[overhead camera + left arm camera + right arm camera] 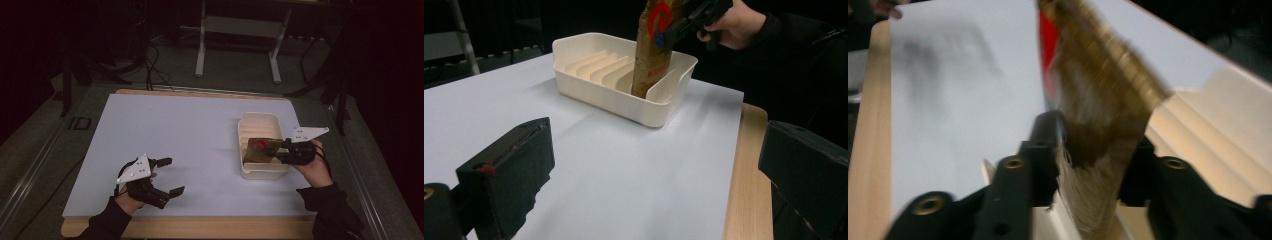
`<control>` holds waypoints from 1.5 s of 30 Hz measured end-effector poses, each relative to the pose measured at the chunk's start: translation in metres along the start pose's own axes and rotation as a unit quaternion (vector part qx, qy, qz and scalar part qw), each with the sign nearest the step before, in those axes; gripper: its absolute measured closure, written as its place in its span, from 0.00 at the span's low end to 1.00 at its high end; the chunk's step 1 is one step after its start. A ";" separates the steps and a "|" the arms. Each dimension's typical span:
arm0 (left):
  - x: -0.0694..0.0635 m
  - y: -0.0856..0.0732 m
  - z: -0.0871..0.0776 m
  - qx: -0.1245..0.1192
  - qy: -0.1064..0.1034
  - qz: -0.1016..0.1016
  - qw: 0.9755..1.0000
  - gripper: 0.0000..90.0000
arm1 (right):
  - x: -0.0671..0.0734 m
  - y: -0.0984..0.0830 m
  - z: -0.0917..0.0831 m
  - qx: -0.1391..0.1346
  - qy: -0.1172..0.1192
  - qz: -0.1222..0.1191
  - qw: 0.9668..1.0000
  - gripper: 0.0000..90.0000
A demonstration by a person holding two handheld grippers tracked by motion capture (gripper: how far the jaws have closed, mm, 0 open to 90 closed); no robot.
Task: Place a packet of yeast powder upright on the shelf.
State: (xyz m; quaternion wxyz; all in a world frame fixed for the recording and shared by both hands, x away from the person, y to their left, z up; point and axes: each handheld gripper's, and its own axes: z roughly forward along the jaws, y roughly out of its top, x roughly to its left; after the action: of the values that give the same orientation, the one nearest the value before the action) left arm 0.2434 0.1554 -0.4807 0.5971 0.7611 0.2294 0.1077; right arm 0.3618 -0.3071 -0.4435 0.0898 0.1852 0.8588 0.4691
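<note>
High view: right gripper (283,151) with jaws around the brown packet (261,149), standing upright in a slot of the white rack tray (250,122); left gripper (167,176) rests with jaws apart on the table (165,125).

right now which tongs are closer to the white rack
Right. The right tongs hold a brown packet inside the white rack; the left tongs rest well off to its left.

Right gripper (1093,165): its 2 black jaws sit either side of a brown packet (1098,115) w/ a red mark, blurred; can't tell if pads press it. Packet stands tilted over a cream slotted tray (1208,130). White mat (963,100) on wood table (870,125) behind.
</note>
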 end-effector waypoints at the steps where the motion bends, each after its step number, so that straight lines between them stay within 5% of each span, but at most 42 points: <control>1: 0.000 0.000 0.000 0.000 0.000 0.000 1.000 0.02 | 0.001 0.002 0.000 0.005 -0.004 0.018 1.000 0.65; 4: 0.000 -0.001 0.000 0.001 -0.001 -0.002 1.000 0.02 | 0.003 0.010 -0.006 0.001 -0.023 0.032 0.999 0.51; 20: 0.000 0.000 0.000 0.001 -0.001 0.002 1.000 0.02 | 0.020 0.053 -0.043 -0.065 -0.059 0.030 0.996 0.31; 35: -0.001 -0.001 -0.001 0.000 -0.001 0.003 1.000 0.02 | 0.067 0.079 -0.041 -0.112 -0.018 0.007 0.993 0.12; 45: -0.002 -0.001 -0.001 0.000 -0.003 0.004 1.000 0.02 | 0.097 0.080 -0.033 -0.117 -0.004 -0.020 0.993 0.13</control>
State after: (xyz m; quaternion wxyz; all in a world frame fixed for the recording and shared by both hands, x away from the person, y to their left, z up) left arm 0.2413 0.1556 -0.4807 0.5972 0.7624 0.2249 0.1078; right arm 0.2805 -0.2541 -0.3567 0.1236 0.1585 0.8011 0.5638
